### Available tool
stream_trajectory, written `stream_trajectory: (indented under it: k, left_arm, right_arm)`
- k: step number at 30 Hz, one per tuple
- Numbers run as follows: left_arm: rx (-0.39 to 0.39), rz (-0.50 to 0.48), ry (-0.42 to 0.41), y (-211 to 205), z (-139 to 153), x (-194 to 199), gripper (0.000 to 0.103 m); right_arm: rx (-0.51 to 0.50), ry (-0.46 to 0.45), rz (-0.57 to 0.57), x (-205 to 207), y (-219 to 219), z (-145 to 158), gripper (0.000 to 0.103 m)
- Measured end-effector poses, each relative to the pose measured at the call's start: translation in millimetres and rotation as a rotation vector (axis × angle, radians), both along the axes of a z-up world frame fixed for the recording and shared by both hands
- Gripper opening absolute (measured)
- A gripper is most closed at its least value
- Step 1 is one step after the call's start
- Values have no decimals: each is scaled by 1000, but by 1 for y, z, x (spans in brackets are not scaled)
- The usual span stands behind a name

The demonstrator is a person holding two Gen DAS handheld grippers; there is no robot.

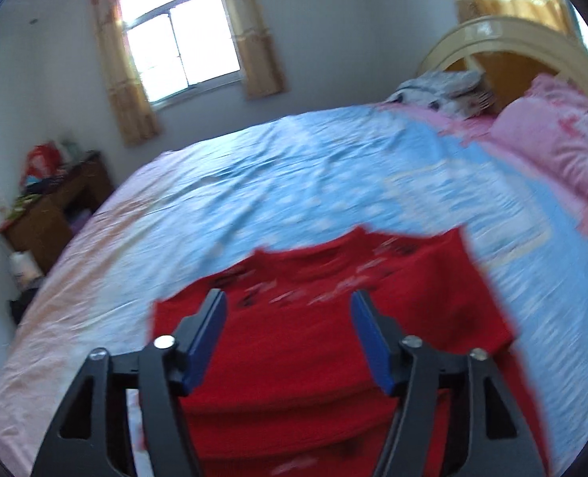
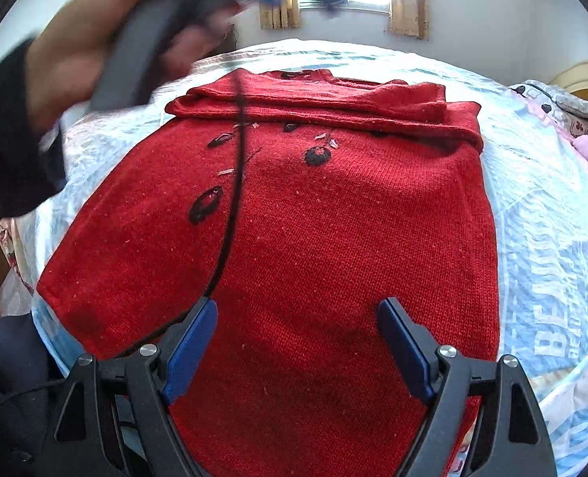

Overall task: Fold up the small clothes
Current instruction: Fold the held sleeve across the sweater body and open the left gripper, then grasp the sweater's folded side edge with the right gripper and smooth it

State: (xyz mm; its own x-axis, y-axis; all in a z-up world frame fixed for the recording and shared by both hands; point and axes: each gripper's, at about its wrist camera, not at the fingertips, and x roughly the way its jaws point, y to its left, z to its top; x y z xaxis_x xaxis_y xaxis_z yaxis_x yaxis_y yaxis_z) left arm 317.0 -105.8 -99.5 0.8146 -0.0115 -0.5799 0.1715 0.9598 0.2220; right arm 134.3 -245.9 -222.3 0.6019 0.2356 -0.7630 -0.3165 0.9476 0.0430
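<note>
Both grippers, left gripper (image 1: pixel 289 298) and right gripper (image 2: pixel 297 305), are hovering spread wide, gripping nothing, above the red knitted sweater (image 2: pixel 294 206) lying on the bedsheet (image 1: pixel 294 167).

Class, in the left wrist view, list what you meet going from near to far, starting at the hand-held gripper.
left hand-held gripper → red sweater → blue bedsheet → window
</note>
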Motion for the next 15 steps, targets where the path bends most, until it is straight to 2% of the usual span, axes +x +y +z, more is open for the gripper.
stream_trajectory:
  k: [3,7,12,14,15]
  left_arm:
    - [62,99,-1,44,-18,-6,76]
    - [89,244,64,108,-50,-8,76]
    - [59,293,137,139,-84,-8,76]
    - [46,295,131,139,-86,-6,77]
    - [47,298,124,137,-85,-6,78]
  right_arm:
    - [19,-4,-4,1,-3,2,84]
    - [82,-15,-47,4,-15,9,84]
    - [167,-18,-154,21,-41,26,84]
    - [193,-27,-202,33,-53,37,83]
    - [198,-30,-211,37,-56,40,79]
